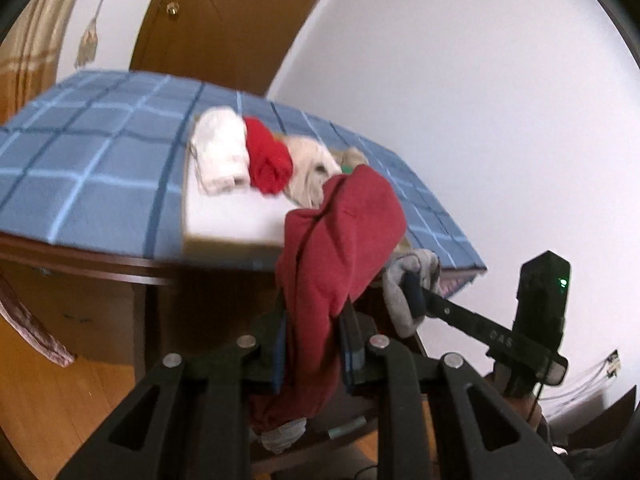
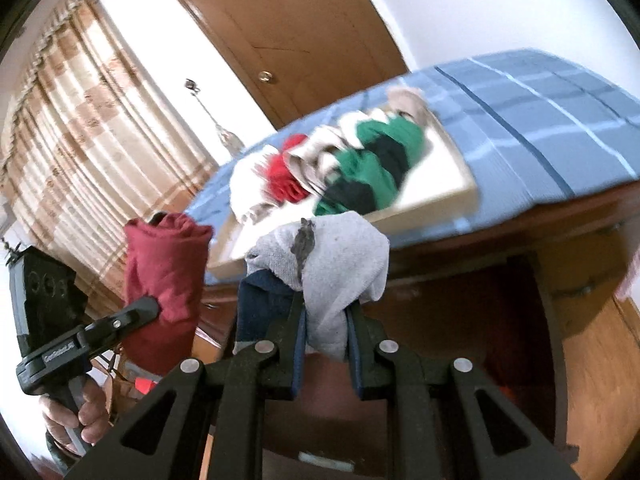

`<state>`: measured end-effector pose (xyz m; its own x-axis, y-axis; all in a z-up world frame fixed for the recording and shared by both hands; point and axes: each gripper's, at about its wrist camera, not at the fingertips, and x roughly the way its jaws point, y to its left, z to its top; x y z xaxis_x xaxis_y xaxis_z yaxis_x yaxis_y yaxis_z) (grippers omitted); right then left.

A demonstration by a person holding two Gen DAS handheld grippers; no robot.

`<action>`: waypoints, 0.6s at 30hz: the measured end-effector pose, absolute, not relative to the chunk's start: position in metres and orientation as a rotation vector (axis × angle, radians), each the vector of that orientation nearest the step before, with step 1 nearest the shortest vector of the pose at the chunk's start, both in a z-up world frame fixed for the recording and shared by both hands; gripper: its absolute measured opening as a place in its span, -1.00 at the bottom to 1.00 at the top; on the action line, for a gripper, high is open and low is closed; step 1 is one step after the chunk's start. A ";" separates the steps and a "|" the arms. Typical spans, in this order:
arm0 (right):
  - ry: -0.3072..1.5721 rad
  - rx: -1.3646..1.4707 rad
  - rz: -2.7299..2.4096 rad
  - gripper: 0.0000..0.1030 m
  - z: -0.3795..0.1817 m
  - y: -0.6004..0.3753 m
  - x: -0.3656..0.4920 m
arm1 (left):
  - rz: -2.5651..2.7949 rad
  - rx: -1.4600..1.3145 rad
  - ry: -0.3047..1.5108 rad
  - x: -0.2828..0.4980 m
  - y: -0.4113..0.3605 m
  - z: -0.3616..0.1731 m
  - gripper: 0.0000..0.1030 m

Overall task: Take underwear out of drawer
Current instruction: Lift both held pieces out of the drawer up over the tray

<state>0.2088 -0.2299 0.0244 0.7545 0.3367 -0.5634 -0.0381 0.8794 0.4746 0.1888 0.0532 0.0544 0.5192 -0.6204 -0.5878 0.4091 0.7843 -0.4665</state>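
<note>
My left gripper (image 1: 314, 332) is shut on a dark red piece of underwear (image 1: 340, 240) that drapes over its fingers and hangs down between them. In the right wrist view the same gripper (image 2: 154, 306) shows at the left with the red underwear (image 2: 164, 276) bunched on its tip. My right gripper (image 2: 325, 320) is shut on a grey piece of underwear (image 2: 340, 256) with a navy band. From the left wrist it shows as the right gripper (image 1: 414, 292) with the grey underwear (image 1: 400, 280). Both are held up in front of the bed.
A white tray (image 2: 432, 196) lies on the blue checked bedcover (image 1: 92, 168), holding several rolled garments: white (image 1: 220, 152), red (image 1: 268, 156), beige, green and black (image 2: 380, 156). Dark wooden furniture (image 2: 500, 320) stands below. A hand (image 2: 80, 412) grips the left tool. A wooden door (image 2: 300, 20) stands behind.
</note>
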 end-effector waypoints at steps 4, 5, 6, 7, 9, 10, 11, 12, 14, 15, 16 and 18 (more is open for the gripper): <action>0.649 0.442 0.236 -0.61 0.043 -0.218 0.219 | -0.598 -0.284 0.747 0.198 0.048 0.071 -0.63; 0.638 0.438 0.241 -0.61 0.048 -0.214 0.223 | -0.587 -0.280 0.733 0.200 0.047 0.073 -0.63; 0.629 0.436 0.245 -0.61 0.051 -0.212 0.225 | -0.572 -0.277 0.716 0.203 0.046 0.077 -0.63; 0.621 0.434 0.248 -0.61 0.053 -0.210 0.227 | -0.564 -0.279 0.706 0.204 0.045 0.079 -0.63; 0.604 0.428 0.250 -0.61 0.059 -0.206 0.233 | -0.549 -0.293 0.689 0.210 0.044 0.082 -0.63; 0.598 0.425 0.248 -0.61 0.061 -0.204 0.233 | -0.539 -0.300 0.681 0.215 0.043 0.083 -0.63; 0.593 0.421 0.248 -0.61 0.063 -0.203 0.235 | -0.530 -0.306 0.677 0.218 0.043 0.083 -0.63; 0.585 0.412 0.245 -0.61 0.066 -0.201 0.238 | -0.519 -0.311 0.672 0.222 0.042 0.083 -0.63; 0.574 0.399 0.232 -0.61 0.069 -0.198 0.244 | -0.492 -0.325 0.665 0.231 0.042 0.083 -0.63; 0.567 0.395 0.227 -0.61 0.070 -0.198 0.247 | -0.485 -0.331 0.663 0.235 0.041 0.083 -0.63; 0.559 0.391 0.217 -0.61 0.071 -0.197 0.251 | -0.478 -0.336 0.660 0.240 0.040 0.083 -0.63; 0.545 0.377 0.200 -0.61 0.072 -0.196 0.258 | -0.455 -0.336 0.647 0.248 0.038 0.083 -0.63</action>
